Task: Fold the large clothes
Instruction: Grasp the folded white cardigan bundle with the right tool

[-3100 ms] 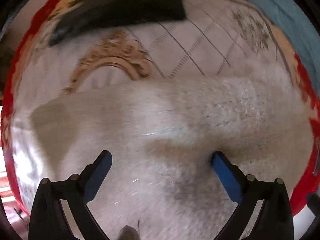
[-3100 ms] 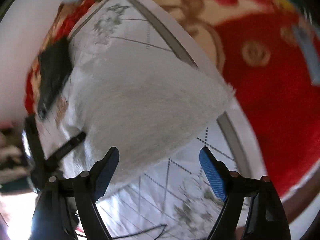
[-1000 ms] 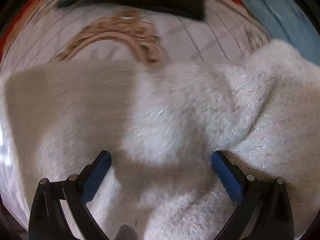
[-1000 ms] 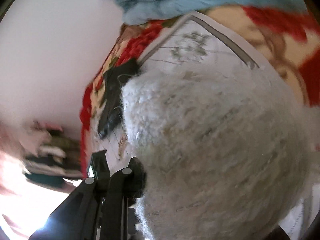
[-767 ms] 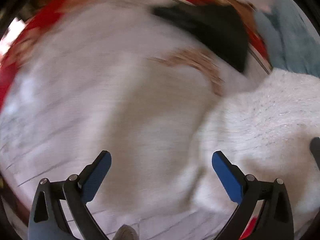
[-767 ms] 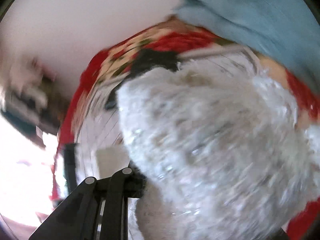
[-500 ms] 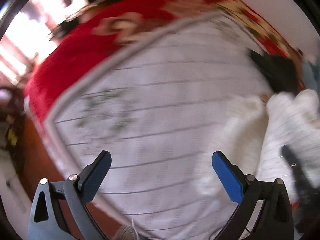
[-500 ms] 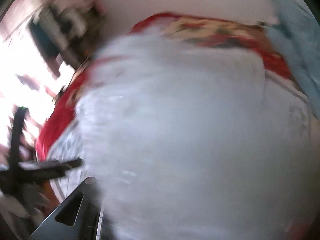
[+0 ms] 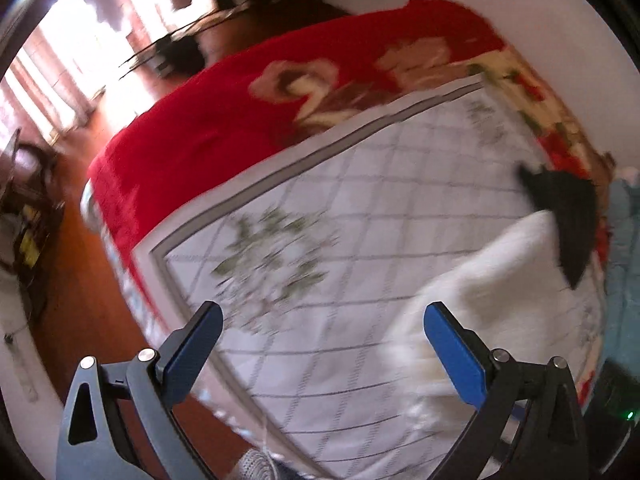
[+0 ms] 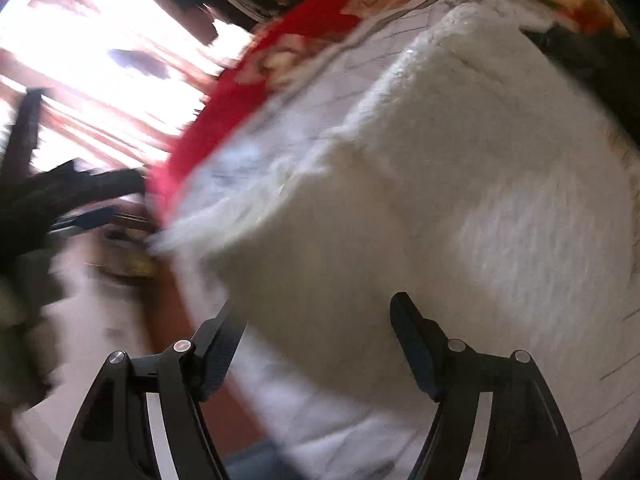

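A fluffy white garment lies folded on the white quilted sheet of the bed. In the right wrist view it fills the middle and right. My right gripper is open just above its near edge, holding nothing. In the left wrist view the garment lies at the right. My left gripper is open and empty, over the quilted sheet to the left of the garment.
A black garment lies beyond the white one, and a light blue cloth at the far right. A red flowered blanket covers the rest of the bed. The bed edge and brown floor are at the left.
My right gripper has let go of the white garment and opened, and the garment now lies on the sheet. My left gripper has swung left, away from the garment, toward the bed's edge.
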Tool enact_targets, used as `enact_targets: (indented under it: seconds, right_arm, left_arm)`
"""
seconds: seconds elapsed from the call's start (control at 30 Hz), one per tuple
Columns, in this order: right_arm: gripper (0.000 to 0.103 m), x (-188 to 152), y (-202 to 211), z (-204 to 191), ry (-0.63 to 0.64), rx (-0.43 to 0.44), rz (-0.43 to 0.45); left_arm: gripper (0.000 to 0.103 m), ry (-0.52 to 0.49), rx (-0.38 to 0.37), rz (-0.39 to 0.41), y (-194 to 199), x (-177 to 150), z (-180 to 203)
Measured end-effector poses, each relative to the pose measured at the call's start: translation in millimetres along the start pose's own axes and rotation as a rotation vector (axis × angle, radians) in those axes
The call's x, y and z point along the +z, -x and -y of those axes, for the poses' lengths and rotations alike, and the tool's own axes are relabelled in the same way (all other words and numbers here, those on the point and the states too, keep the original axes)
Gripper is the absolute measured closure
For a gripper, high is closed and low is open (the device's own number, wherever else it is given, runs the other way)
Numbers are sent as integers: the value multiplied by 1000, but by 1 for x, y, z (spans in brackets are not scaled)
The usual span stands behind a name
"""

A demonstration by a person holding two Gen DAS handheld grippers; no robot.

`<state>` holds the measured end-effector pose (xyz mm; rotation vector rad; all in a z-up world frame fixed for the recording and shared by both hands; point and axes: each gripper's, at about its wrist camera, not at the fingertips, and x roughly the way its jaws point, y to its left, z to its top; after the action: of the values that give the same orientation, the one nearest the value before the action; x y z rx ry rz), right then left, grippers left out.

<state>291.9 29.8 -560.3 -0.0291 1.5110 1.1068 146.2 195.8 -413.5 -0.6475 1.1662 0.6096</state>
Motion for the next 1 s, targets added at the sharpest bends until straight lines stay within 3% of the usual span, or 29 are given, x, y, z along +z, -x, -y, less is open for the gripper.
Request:
enact_targets:
  seconds: [0.1,0.17,0.27,0.3,0.4,0.47,0.6,0.63,0.73,0.77,0.8,0.87,0.9,1.0]
  right_arm:
    - [25,-19,39,37,-165,56,44]
    - [25,-16,60,70,-298,2,61]
    - [25,-11,73,127,-433,-113,94]
    - [25,-7,71,144,-454,-141,95]
    - [25,4,42,184,-516,-198,11]
    - [25,13,17,197,-528,-148,-61]
    - [5,23,-4,211,-433,-52,-107]
    - [3,21,-13,220,-449,0,-116]
    - [0,11,-50,250,-560,284,-162]
    - [1,11,-57,251,-566,325,-140]
    - [9,12,-56,245,-552,309,-93]
    - [26,5,-44,231,-593,218,33]
    - [34,-3,-35,224,-636,201,102]
    - [42,-46,-8,216,-851,232,325]
  left_arm:
    - [0,-42,-69,7,-3,6,39]
    - [0,-64,-100,0,-17,3,59]
    - [0,-116,-53,-45,-65,-11,87]
    - [0,-139,9,-84,-93,-22,92]
    - [0,-175,79,-206,-154,-57,85]
    - [0,-186,94,-251,-173,-72,77]
    - [0,-141,42,-257,-177,-73,54]
    - [0,-134,34,-261,-177,-71,51]
    - [0,-130,41,-259,-173,-64,47]
    - [0,-128,46,-246,-167,-61,46]
    - [0,-125,53,-225,-158,-58,43]
    - [0,-98,59,-187,-137,-51,33]
    - [0,-80,62,-172,-129,-49,28]
    - [0,-25,68,-149,-104,-46,10]
